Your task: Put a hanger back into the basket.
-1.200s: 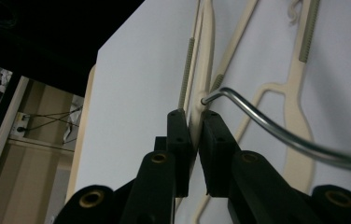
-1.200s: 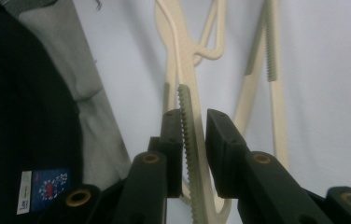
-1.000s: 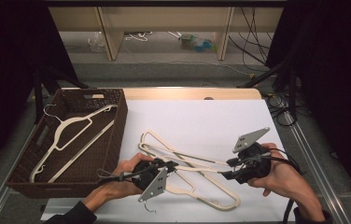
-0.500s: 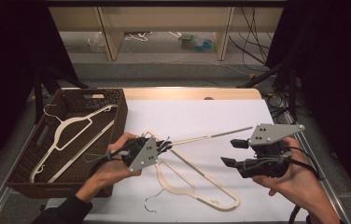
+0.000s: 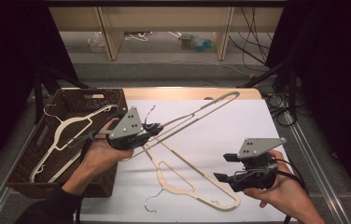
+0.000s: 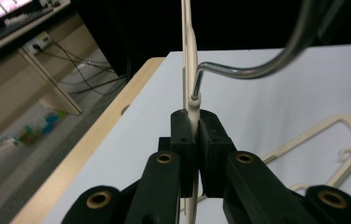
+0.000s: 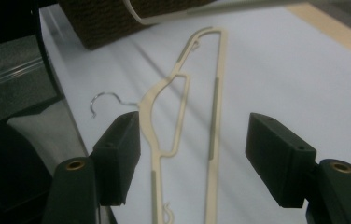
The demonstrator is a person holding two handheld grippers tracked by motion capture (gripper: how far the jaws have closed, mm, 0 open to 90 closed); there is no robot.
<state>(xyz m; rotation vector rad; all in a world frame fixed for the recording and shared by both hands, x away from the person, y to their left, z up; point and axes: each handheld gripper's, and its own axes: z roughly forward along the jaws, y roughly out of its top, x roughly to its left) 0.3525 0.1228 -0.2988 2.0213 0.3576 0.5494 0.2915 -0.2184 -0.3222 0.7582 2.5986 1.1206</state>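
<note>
Two grippers: the left gripper [image 5: 151, 129] pinches a raised cream hanger [image 5: 197, 114], hook blurred. The right gripper [image 5: 224, 167], jaws just opening, holds nothing.

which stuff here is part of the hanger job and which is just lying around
In the job:
- lifted hanger, clamped in the left gripper
- hanger on the table
- basket with a hanger inside
- right gripper, jaws just opened, nothing between them

Lying about:
- clutter on the floor past the table
- cables
</note>
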